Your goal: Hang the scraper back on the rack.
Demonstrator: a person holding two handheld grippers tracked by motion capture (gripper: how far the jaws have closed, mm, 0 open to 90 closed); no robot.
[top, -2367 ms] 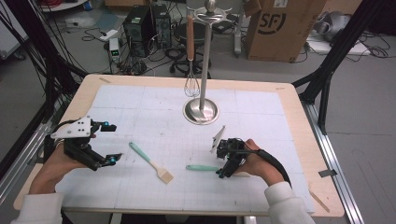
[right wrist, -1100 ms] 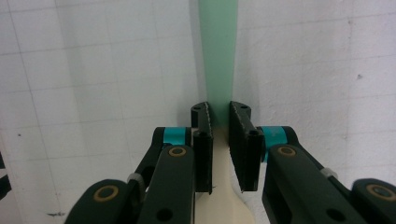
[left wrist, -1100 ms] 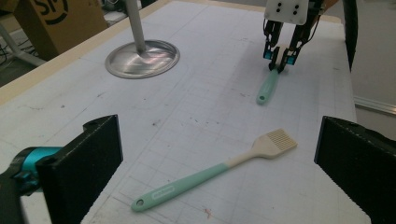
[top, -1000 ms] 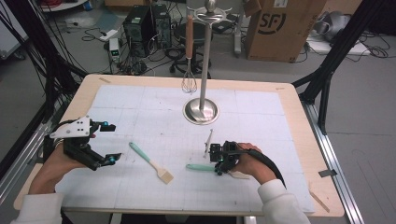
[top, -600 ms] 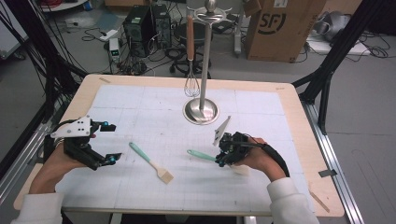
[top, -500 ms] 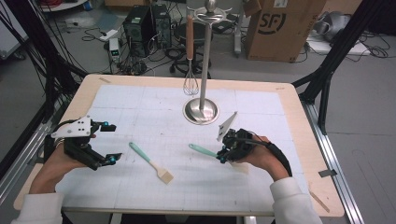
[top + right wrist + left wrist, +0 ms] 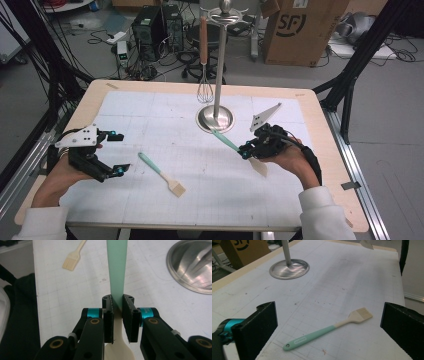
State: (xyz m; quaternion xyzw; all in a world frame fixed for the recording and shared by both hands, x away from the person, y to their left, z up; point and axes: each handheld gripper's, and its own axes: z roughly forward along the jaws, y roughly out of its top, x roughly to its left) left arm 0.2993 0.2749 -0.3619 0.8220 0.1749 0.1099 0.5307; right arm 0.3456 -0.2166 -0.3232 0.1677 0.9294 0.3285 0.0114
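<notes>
My right gripper (image 7: 248, 150) is shut on a spatula (image 7: 226, 141) where its teal handle meets the cream blade (image 7: 259, 167). It holds the spatula above the mat, with the handle pointing up-left toward the stand's round base (image 7: 215, 120). In the right gripper view the pads (image 7: 128, 308) clamp the teal handle (image 7: 117, 270). A teal-handled brush (image 7: 161, 173) lies flat on the mat between the hands. My left gripper (image 7: 118, 153) rests open at the left. In the left gripper view its wide jaws frame the brush (image 7: 327, 331).
A metal stand (image 7: 220, 60) rises from the back middle of the table, with a whisk (image 7: 204, 90) hanging from its top. A cardboard box (image 7: 300, 30) and cables lie on the floor behind. The white mat (image 7: 150, 110) covers most of the wooden table.
My right gripper has lifted the spatula off the mat and carried it back and right toward the stand base, tilting the handle upward. The left gripper and the brush stayed put.
</notes>
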